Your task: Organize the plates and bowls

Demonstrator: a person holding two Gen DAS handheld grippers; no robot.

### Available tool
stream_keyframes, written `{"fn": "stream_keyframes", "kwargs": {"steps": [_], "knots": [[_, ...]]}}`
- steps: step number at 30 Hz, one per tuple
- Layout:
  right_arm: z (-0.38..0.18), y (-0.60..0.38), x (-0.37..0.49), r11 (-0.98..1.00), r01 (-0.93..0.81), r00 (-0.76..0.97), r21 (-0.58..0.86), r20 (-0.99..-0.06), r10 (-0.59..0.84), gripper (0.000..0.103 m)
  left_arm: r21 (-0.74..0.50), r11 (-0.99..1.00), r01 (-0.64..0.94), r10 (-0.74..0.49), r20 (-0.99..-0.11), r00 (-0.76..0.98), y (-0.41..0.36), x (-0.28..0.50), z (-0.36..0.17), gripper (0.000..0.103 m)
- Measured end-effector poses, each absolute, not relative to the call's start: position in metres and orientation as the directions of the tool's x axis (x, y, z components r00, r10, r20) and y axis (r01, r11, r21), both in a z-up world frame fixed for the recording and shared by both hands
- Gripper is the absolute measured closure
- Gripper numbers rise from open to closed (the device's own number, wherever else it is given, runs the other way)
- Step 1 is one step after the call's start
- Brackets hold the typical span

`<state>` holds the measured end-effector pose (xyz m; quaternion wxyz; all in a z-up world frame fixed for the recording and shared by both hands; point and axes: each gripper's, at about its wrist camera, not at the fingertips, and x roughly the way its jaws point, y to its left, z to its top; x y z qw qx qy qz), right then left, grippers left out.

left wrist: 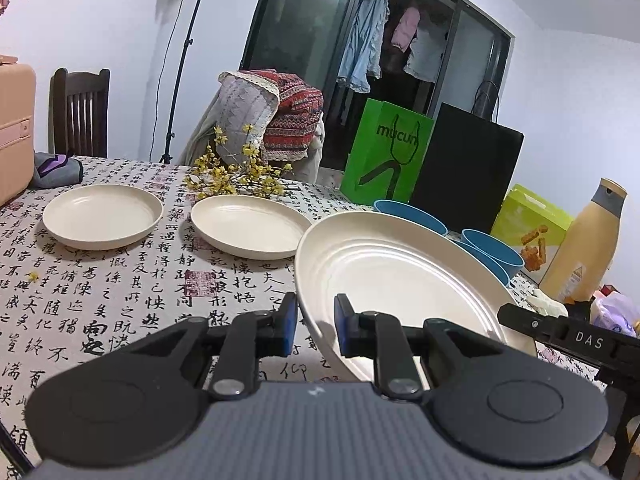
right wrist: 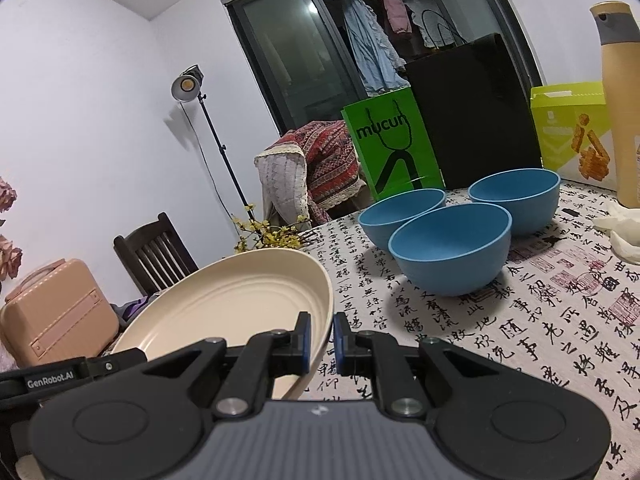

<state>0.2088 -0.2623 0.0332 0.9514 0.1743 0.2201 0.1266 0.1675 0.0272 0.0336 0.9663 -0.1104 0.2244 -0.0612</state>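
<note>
A large cream plate [left wrist: 400,280] hangs tilted above the table, held from both sides. My left gripper [left wrist: 316,320] is shut on its left rim, and my right gripper [right wrist: 322,338] is shut on its right rim, where the same plate [right wrist: 232,312] fills the lower left of the right wrist view. Two more cream plates [left wrist: 102,216] [left wrist: 250,226] lie flat on the calligraphy tablecloth [left wrist: 120,300] to the left. Three blue bowls [right wrist: 450,248] [right wrist: 400,212] [right wrist: 516,200] stand close together beyond the right gripper.
At the back of the table stand a green bag [left wrist: 384,156], a black bag [left wrist: 468,168], a yellow-green box [right wrist: 572,132] and a tall tan bottle [right wrist: 620,100]. Yellow flower sprigs [left wrist: 236,172] lie behind the plates. A pink case [right wrist: 56,312] and a dark chair [left wrist: 80,112] are at the left.
</note>
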Motion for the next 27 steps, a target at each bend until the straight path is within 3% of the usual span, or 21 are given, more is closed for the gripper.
{"fn": "stream_keyframes", "kwargs": {"steps": [27], "knots": [[0.01,-0.287,0.201,0.914,-0.109,0.863,0.39,-0.42,0.282,0.092,-0.211,0.972,0.107,-0.197,-0.471,0.86,0.003,0.172,0.012,0.083]]}}
